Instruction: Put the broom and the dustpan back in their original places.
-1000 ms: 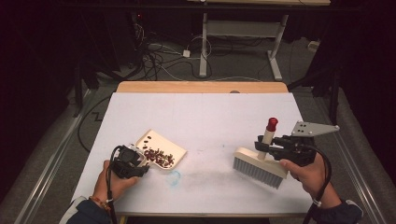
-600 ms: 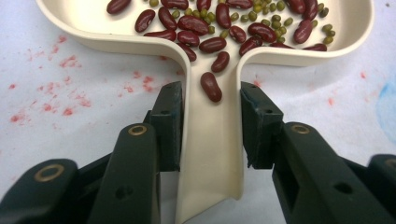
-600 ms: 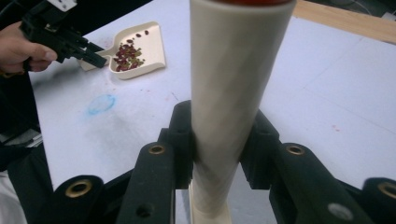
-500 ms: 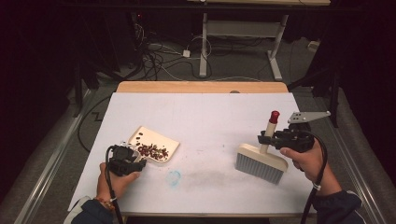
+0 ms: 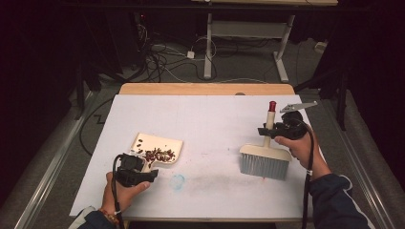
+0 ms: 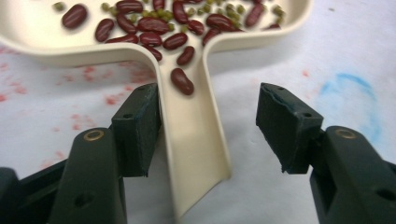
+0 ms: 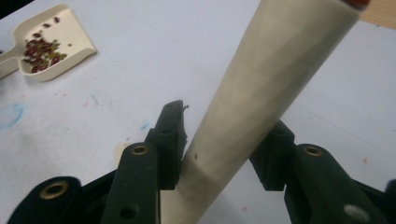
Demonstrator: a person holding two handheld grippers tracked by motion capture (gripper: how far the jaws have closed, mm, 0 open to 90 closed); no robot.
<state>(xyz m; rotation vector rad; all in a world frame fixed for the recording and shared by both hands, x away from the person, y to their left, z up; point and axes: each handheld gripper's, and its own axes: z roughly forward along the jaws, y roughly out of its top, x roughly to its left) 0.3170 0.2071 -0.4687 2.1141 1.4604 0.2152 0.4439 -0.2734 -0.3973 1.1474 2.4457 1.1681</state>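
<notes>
A cream dustpan (image 5: 157, 148) lies flat on the white table (image 5: 215, 109), holding red and green beans (image 5: 160, 155). My left gripper (image 5: 149, 172) is at its handle (image 6: 191, 140). The jaws have just been opening and stand open, with the handle between them: the left pad (image 6: 137, 126) is against it and the right pad (image 6: 285, 126) is well clear. A cream brush (image 5: 265, 160) with a red-capped handle (image 5: 270, 119) stands on its bristles at the right. My right gripper (image 5: 267, 131) has also just been opening, and its jaws sit loosely around the handle (image 7: 271, 70).
A blue smudge (image 5: 177, 181) and faint red stains mark the table between the dustpan and brush. A wooden strip (image 5: 205, 88) runs along the far edge. Beyond it on the floor are cables (image 5: 167, 57) and desk legs (image 5: 208, 43).
My right hand carried the brush farther back on the table and stood it more upright. Both grippers' jaws have widened. The dustpan has hardly moved.
</notes>
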